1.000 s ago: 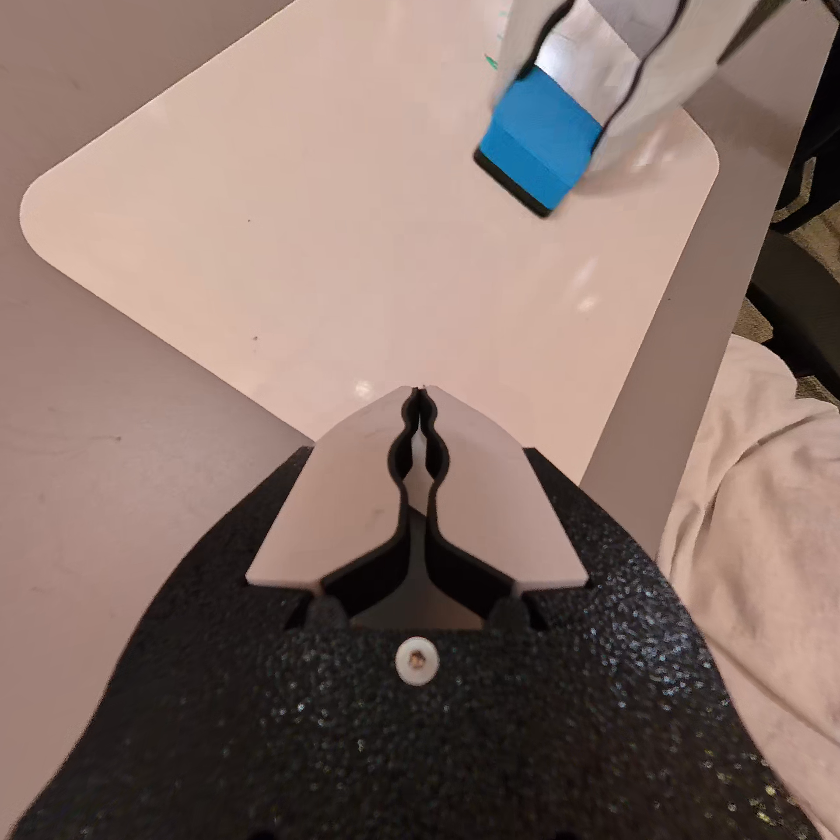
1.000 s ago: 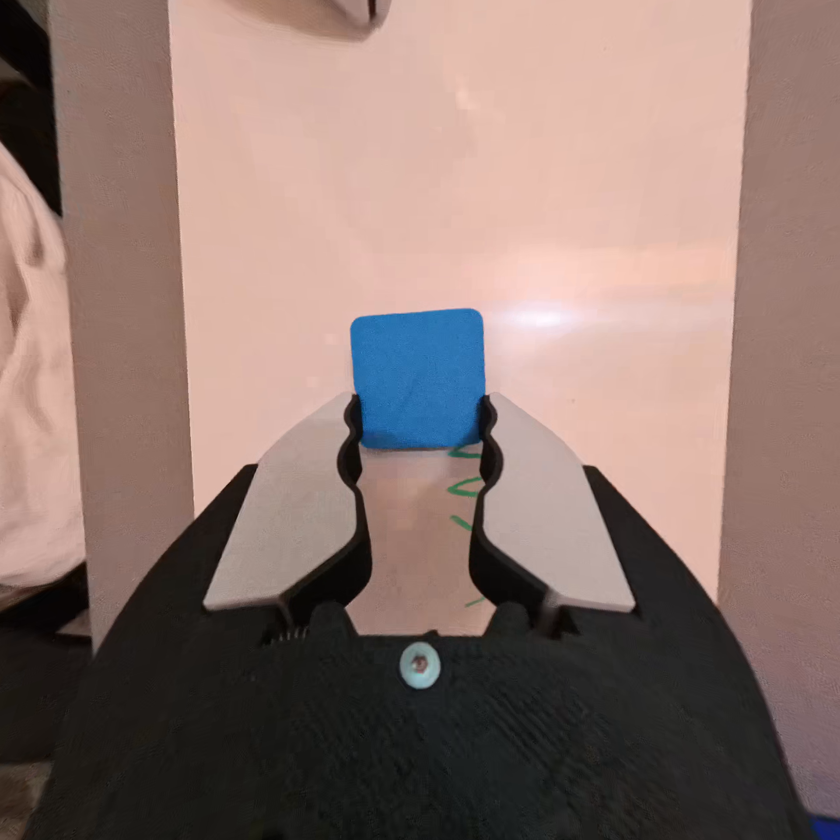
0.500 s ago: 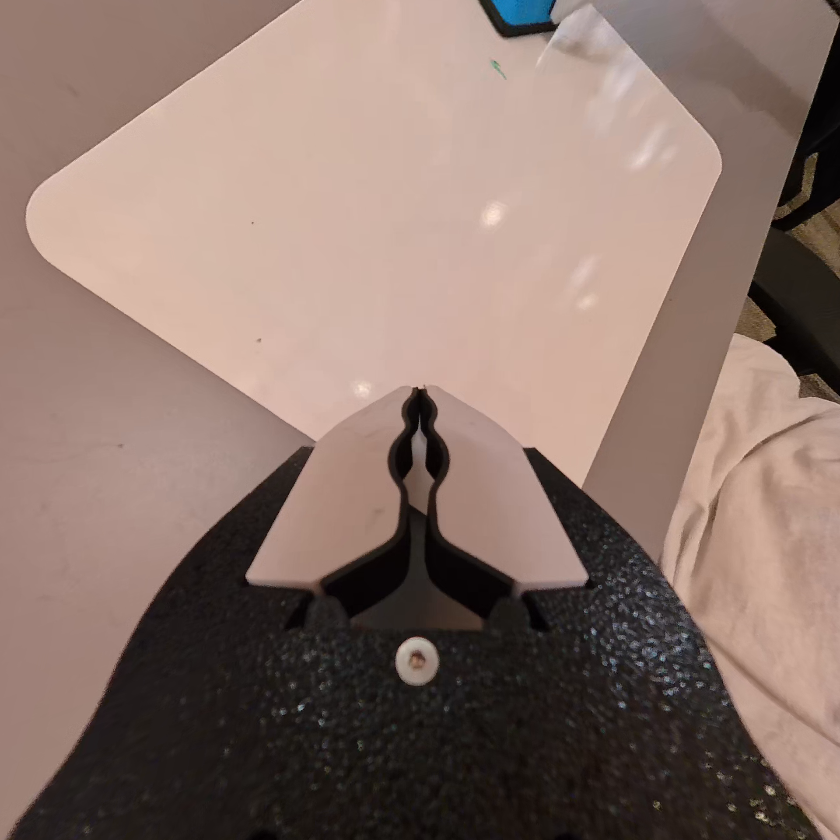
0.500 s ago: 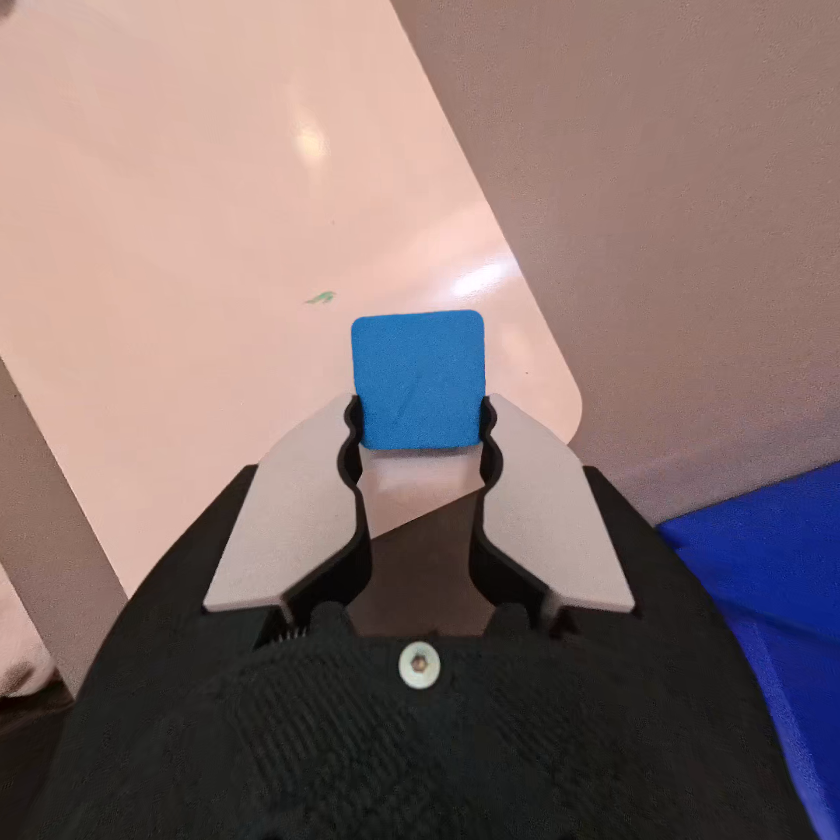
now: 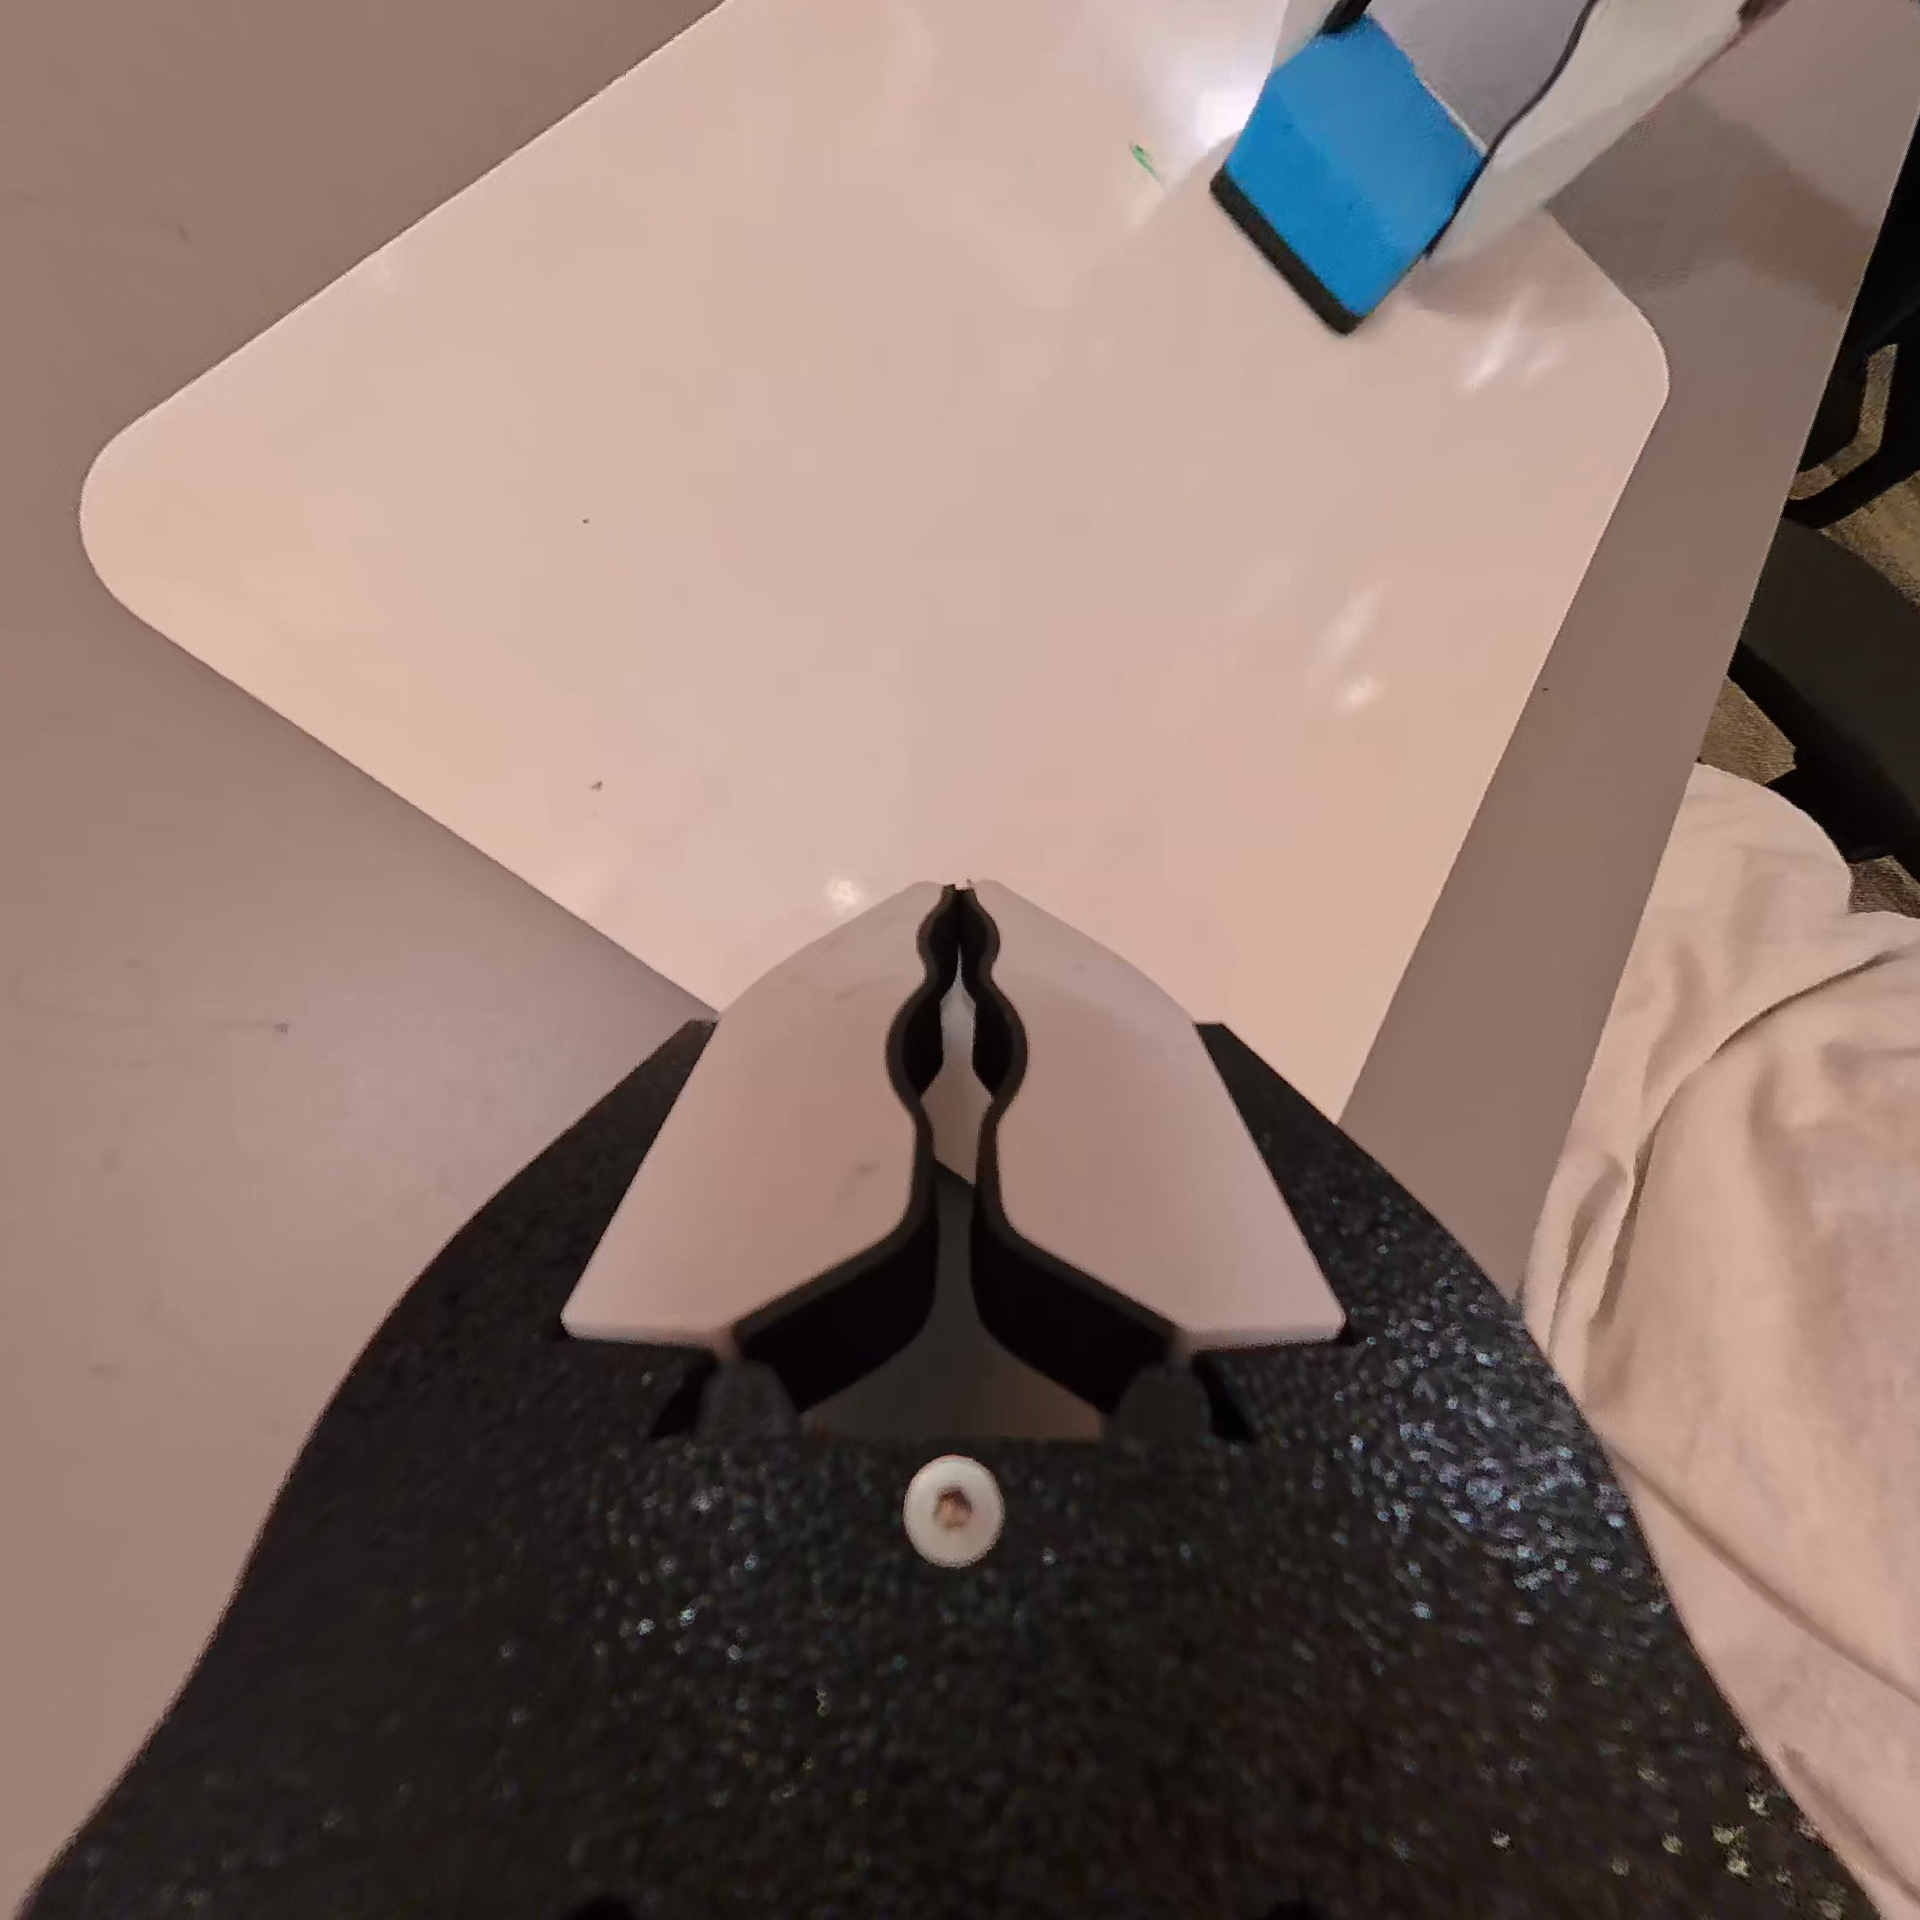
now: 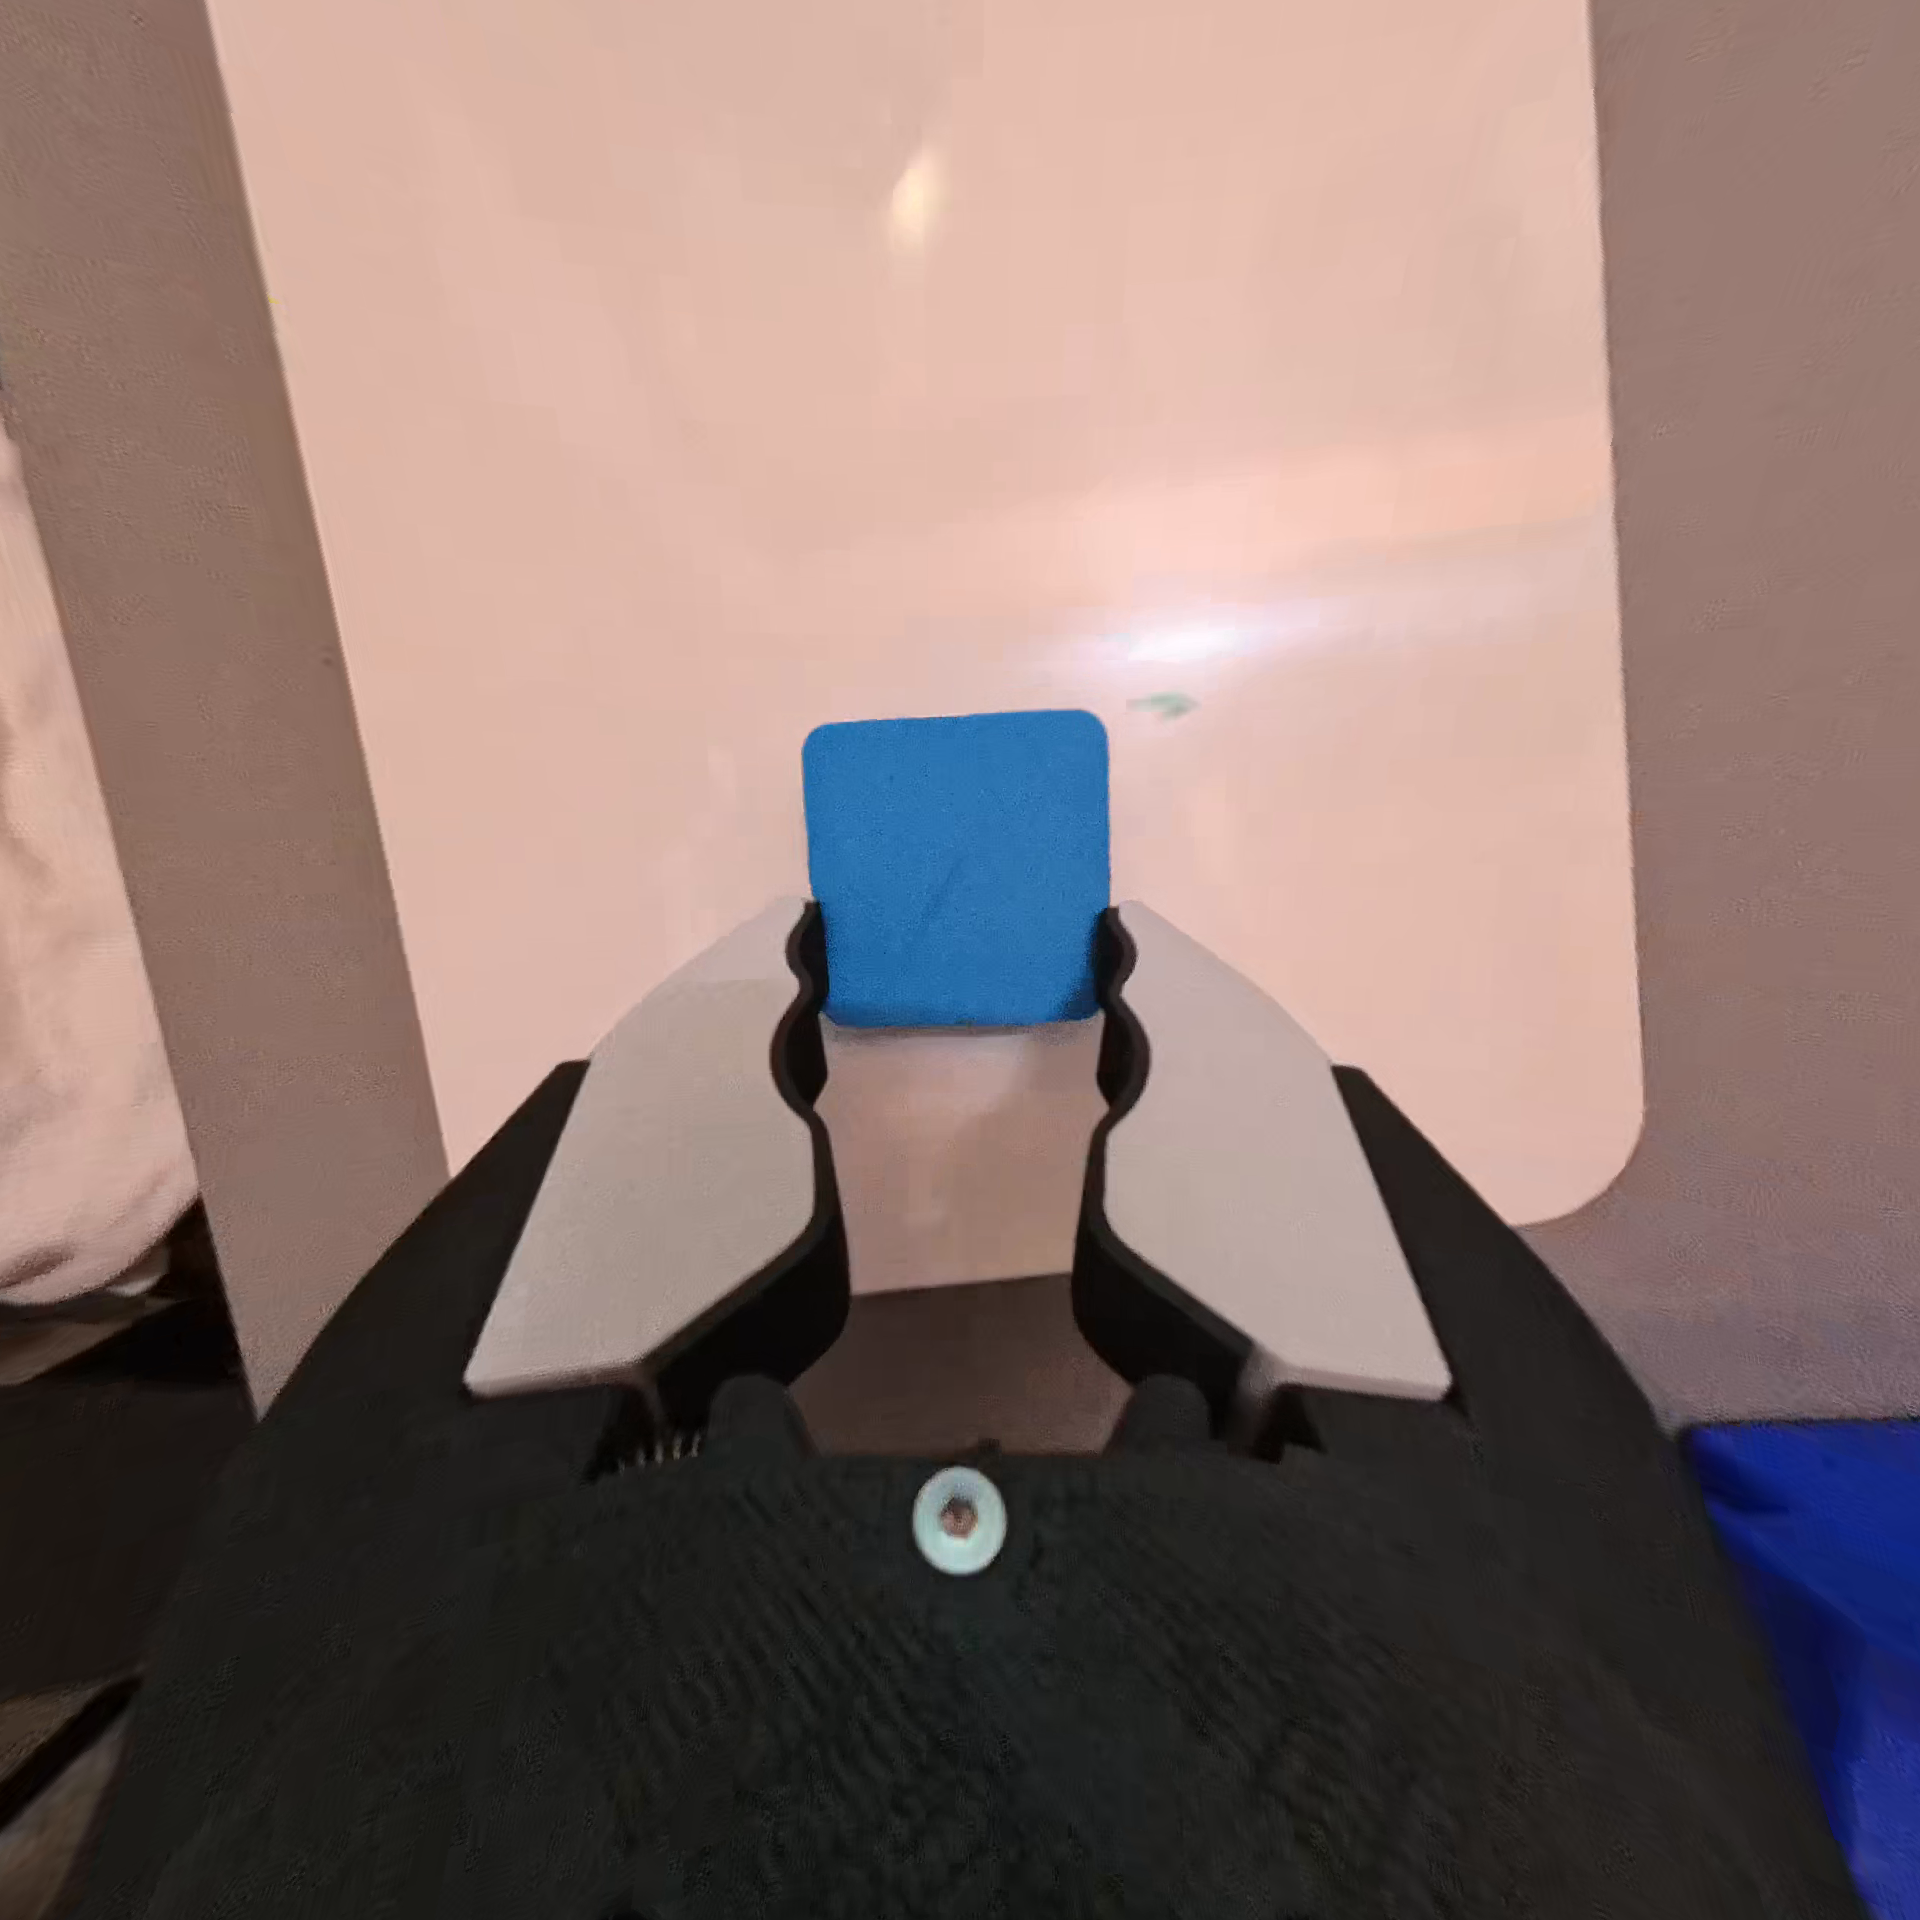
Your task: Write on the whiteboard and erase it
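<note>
The whiteboard (image 5: pixel 883 520) lies flat on a grey table; it also shows in the right wrist view (image 6: pixel 935 416). My right gripper (image 6: pixel 956 920) is shut on a blue eraser (image 6: pixel 956 868) and holds it on or just over the board. In the left wrist view the eraser (image 5: pixel 1351 208) is at the board's far right, black felt side down. A small green mark (image 5: pixel 1143 161) sits just left of it; it shows in the right wrist view (image 6: pixel 1169 704) right of the eraser. My left gripper (image 5: pixel 958 891) is shut and empty, over the board's near corner.
The grey table (image 5: pixel 208 1143) surrounds the board. A pale cloth (image 5: pixel 1714 1247) lies off the table's right edge, with a black chair (image 5: pixel 1849 707) beyond. A blue object (image 6: pixel 1829 1558) sits at the lower right of the right wrist view. The left gripper's tips are roughly 20 cm from the right gripper's.
The right gripper swung the eraser away over the board's corner, then back over the board. The several green strokes seen earlier are gone; one small green mark is left. The left gripper held still.
</note>
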